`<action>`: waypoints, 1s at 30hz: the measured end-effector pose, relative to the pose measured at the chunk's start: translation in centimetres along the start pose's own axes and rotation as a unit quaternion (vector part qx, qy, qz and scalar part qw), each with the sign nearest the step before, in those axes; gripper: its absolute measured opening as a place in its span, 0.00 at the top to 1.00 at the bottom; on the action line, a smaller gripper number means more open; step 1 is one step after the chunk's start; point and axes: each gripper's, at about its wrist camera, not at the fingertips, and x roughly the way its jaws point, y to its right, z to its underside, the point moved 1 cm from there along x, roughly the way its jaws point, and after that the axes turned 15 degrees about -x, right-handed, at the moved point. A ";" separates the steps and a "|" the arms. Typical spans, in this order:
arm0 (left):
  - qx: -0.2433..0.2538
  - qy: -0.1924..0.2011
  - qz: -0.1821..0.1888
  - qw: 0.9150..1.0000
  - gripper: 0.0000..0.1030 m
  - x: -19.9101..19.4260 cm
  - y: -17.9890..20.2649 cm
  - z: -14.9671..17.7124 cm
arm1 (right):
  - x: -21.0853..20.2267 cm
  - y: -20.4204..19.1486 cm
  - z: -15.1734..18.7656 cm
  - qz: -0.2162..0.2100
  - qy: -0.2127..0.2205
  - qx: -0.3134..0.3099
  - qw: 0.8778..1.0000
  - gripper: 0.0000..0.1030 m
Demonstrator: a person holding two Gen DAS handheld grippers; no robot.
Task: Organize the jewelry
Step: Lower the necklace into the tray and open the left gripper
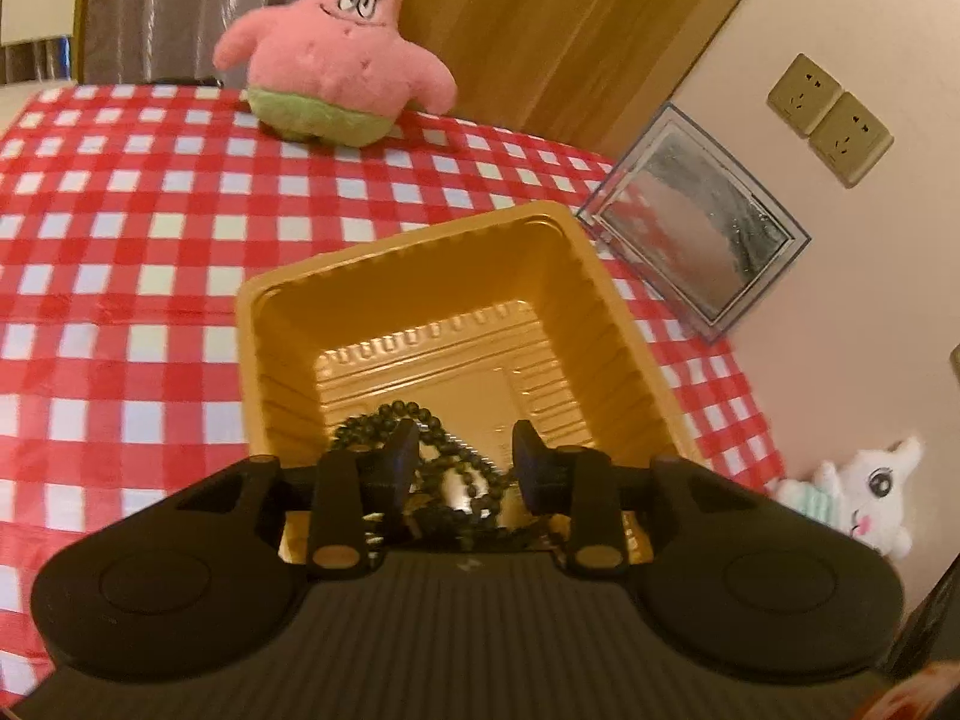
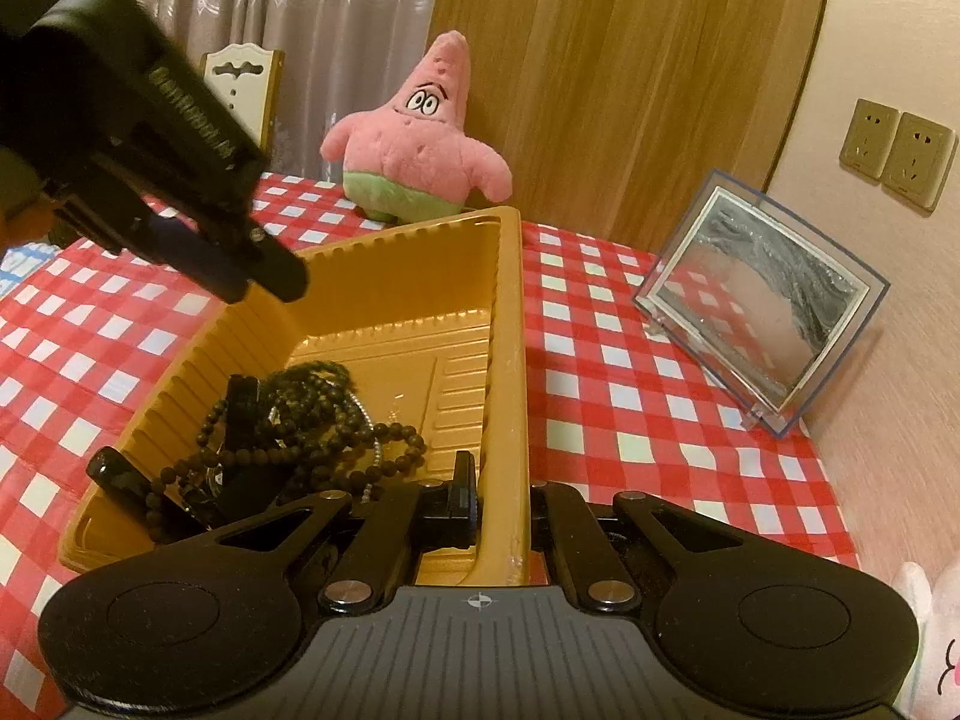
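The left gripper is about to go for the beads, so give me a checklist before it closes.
1. Left gripper open: ok.
2. Left gripper above the bead strands: ok, fingers either side of them.
3. Right gripper steadying the gold tray: ok, one finger inside the side wall, one outside.
4. Strands separate enough to lift one: not ok, they lie tangled in one pile.
5. Tray flat on the tablecloth: cannot tell, its near end is hidden.
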 end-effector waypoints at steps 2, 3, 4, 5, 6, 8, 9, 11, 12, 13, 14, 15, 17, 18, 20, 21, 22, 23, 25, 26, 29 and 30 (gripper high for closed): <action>0.008 0.011 -0.004 1.000 0.69 -0.5 -0.4 0.3 | 0.1 0.1 -0.1 0.000 0.002 0.000 1.000 0.97; 0.012 0.016 -0.010 1.000 0.69 -0.9 -0.7 0.5 | 0.1 0.1 -0.1 -0.001 0.005 -0.001 1.000 0.97; 0.015 0.021 -0.017 1.000 0.69 -1.3 -1.0 0.7 | 0.1 0.1 -0.1 -0.002 0.007 -0.002 1.000 0.97; 0.019 0.025 -0.025 0.999 0.69 -1.6 -1.4 1.0 | 0.2 0.2 -0.1 -0.004 0.008 -0.002 1.000 0.97; 0.023 0.029 -0.033 0.999 0.69 -1.9 -1.8 1.3 | 0.4 0.3 -0.2 -0.005 0.010 -0.003 1.000 0.97; 0.027 0.037 -0.051 0.998 0.69 -2.6 -2.7 2.0 | 0.7 0.5 -0.2 -0.009 0.016 -0.003 1.000 0.97; 0.028 0.039 -0.057 0.997 0.69 -2.9 -3.0 2.2 | 1.0 0.6 -0.1 -0.013 0.021 -0.001 1.000 0.97; 0.024 0.040 -0.068 0.997 0.69 -3.2 -3.9 2.7 | 1.7 1.1 0.0 -0.024 0.024 0.004 0.999 0.97; 0.022 0.042 -0.072 0.996 0.69 -3.4 -4.2 2.8 | 2.1 1.3 0.0 -0.032 0.025 0.008 0.999 0.97; 0.019 0.042 -0.076 0.996 0.69 -3.5 -4.5 3.0 | 2.4 1.4 0.1 -0.038 0.026 0.011 0.999 0.97; 0.016 0.043 -0.079 0.996 0.69 -3.6 -4.8 3.2 | 2.7 1.5 0.1 -0.045 0.026 0.012 0.999 0.97; 0.013 0.044 -0.082 0.996 0.69 -3.8 -5.1 3.3 | 3.1 1.6 0.1 -0.053 0.024 0.013 0.998 0.97; 0.009 0.046 -0.087 0.995 0.69 -4.0 -5.3 3.6 | 3.8 1.8 0.1 -0.065 0.019 0.024 0.997 0.97; 0.009 0.047 -0.089 0.995 0.69 -4.1 -5.4 3.6 | 4.1 1.8 0.1 -0.070 0.017 0.029 0.997 0.97; 0.009 0.052 -0.093 0.994 0.69 -4.3 -5.4 3.8 | 4.6 1.9 0.0 -0.079 0.015 0.035 0.996 0.97; 0.007 0.050 -0.095 0.994 0.69 -4.4 -5.4 3.9 | 4.9 1.8 -0.1 -0.083 0.013 0.034 0.996 0.97; 0.006 0.051 -0.097 0.994 0.69 -4.4 -5.3 3.9 | 5.0 1.7 -0.2 -0.086 0.012 0.035 0.996 0.97; 0.007 0.054 -0.098 0.994 0.69 -4.5 -5.2 4.0 | 5.3 1.6 -0.3 -0.090 0.010 0.036 0.995 0.97; 0.008 0.055 -0.103 0.993 0.69 -4.5 -4.9 4.3 | 5.8 1.5 -0.4 -0.097 0.006 0.032 0.995 0.97; 0.007 0.055 -0.106 0.993 0.69 -4.5 -4.8 4.4 | 6.0 1.5 -0.4 -0.097 0.005 0.033 0.995 0.97; 0.003 0.052 -0.112 0.992 0.69 -4.5 -4.7 4.9 | 6.6 1.1 -0.4 -0.099 0.000 0.007 0.995 0.88; 0.003 0.052 -0.115 0.992 0.68 -4.5 -4.7 5.0 | 6.8 1.1 -0.4 -0.106 -0.004 0.001 0.994 0.83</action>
